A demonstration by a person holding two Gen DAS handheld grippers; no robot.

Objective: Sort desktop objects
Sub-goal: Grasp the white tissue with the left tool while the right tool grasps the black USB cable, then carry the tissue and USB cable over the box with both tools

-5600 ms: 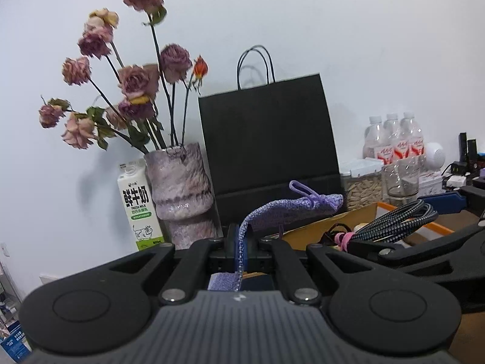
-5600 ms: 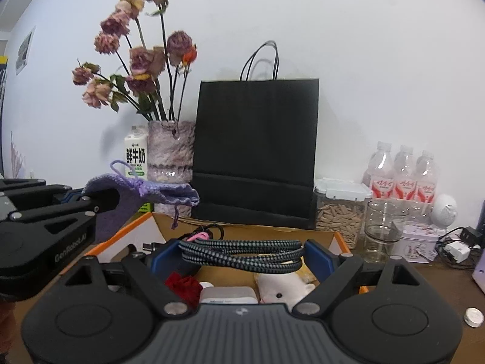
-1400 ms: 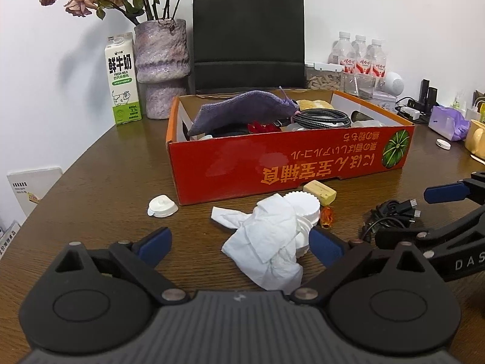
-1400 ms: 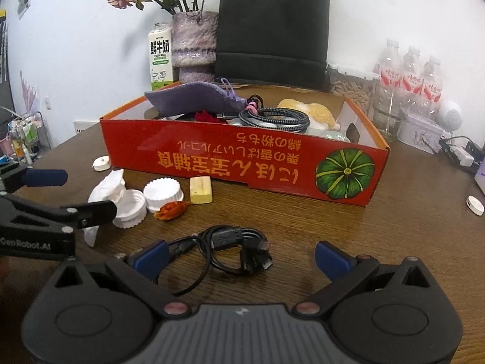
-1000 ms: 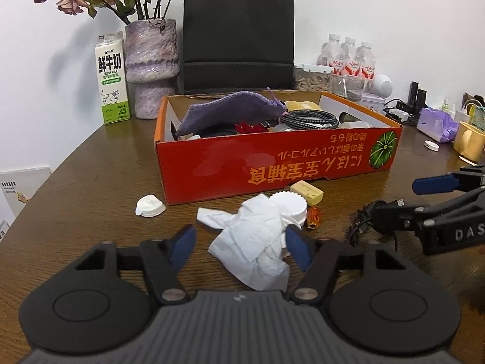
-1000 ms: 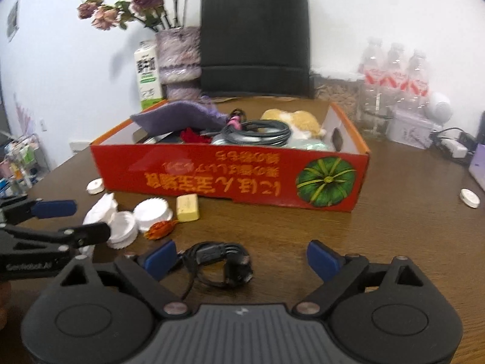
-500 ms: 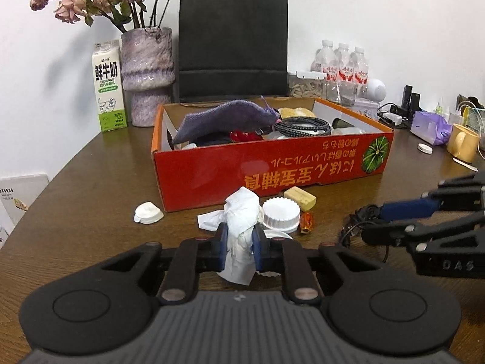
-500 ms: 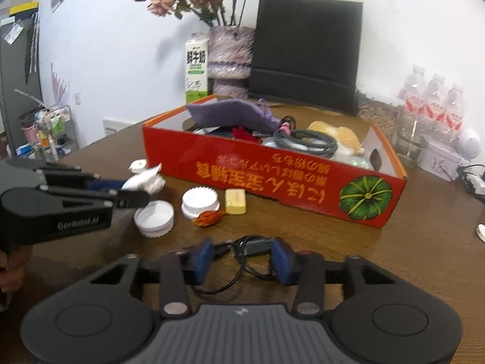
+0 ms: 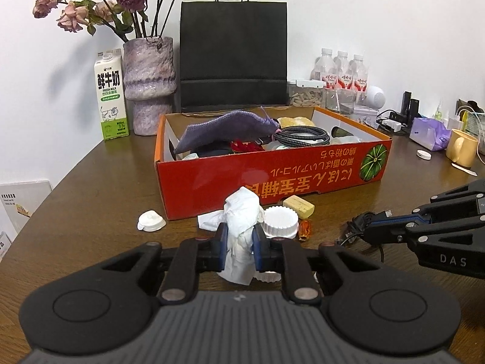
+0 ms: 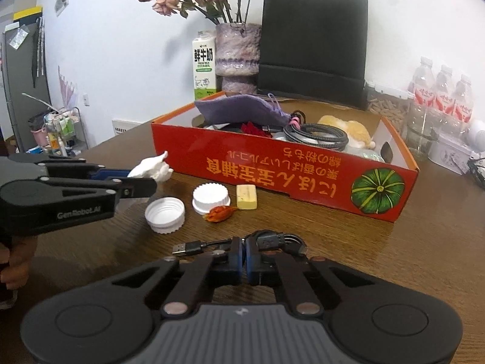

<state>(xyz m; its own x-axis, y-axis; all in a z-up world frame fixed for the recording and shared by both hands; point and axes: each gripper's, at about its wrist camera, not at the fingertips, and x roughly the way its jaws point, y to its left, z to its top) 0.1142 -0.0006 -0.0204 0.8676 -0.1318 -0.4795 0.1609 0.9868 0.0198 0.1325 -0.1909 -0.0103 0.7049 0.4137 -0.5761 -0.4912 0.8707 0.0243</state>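
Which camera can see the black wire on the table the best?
The right wrist view. The black USB cable lies just ahead of the right gripper, its plug and coil in plain sight on the table. The left wrist view shows only a dark tangle poking out behind the right gripper.

Crumpled white tissue [image 9: 241, 227] is standing bunched at lower centre; coiled black USB cable [image 10: 266, 241] is lying flat, lower centre.

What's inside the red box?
In the red box lie a purple pouch, a coiled cable, something red and something yellow and fluffy. The pouch and the front wall hide whatever lies lower down.
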